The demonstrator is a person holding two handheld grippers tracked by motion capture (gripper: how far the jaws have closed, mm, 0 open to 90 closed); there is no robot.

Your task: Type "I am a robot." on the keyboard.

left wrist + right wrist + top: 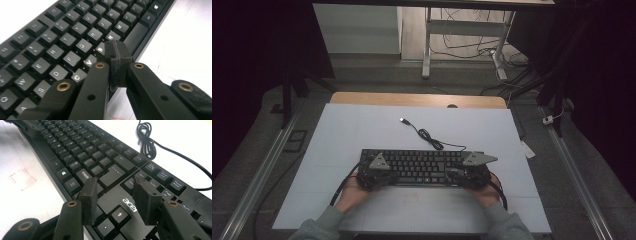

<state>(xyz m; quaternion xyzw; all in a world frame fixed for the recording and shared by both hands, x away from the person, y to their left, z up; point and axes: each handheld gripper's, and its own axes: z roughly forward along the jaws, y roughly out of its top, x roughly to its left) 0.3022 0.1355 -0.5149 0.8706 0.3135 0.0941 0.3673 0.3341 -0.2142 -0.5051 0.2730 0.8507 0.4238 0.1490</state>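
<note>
A black plastic keyboard with white-lettered keys [419,166] lies flat on a white rectangular table top [362,130], nearer the front edge than the back edge and roughly midway between the left and right edges. Its thin black cable with a USB plug [424,134] runs from the keyboard's back side toward the middle of the table top, knotted into a small coil partway along.

The left gripper [374,172], held in the person's left hand [354,192], sits over the keyboard's left end. In the left gripper view its jaws are pressed fully together with nothing between them, their tips [117,52] poised over the bottom letter row beside the space bar.

The right gripper [472,171], in the person's right hand [487,192], sits over the keyboard's right end. In the right gripper view its jaws [117,195] stand partly open and empty, above the bare panel just above the arrow keys.
</note>
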